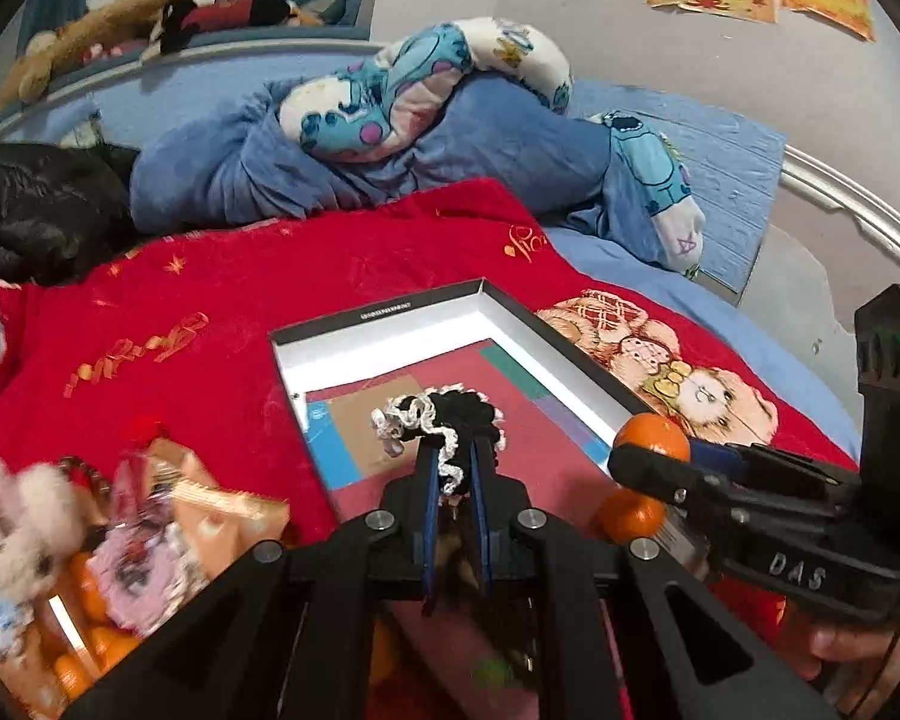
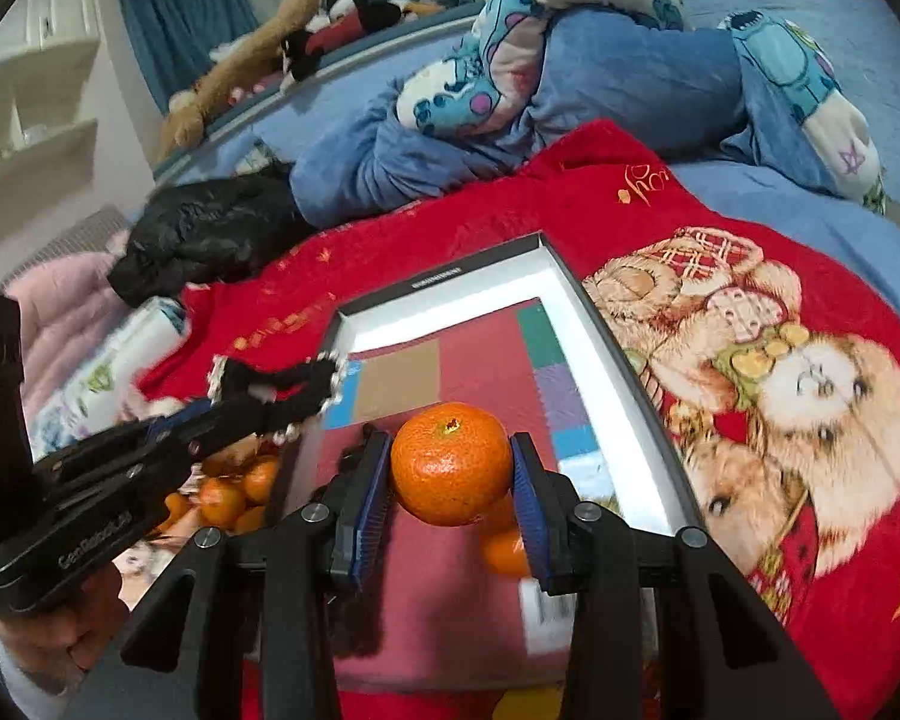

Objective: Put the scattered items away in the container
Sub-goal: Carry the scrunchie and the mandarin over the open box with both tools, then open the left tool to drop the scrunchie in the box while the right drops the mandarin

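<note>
Pinching a frilly crocheted scrunchie [image 1: 444, 429], left claw [image 1: 455, 468]; right claw [image 2: 450, 474] a dimpled round tangerine [image 2: 450, 462].

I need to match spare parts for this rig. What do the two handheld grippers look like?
Both the left gripper and the right gripper are matte black frames with triangular cut-outs, round silver bolts and ribbed blue pads. The right one bears raised letters "DAS"; the left one reads "GenRobot.AI". No cables show.

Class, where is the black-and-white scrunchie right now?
The scrunchie is pinched in the left gripper, held over the open box, left of the right gripper's mandarin.
</note>
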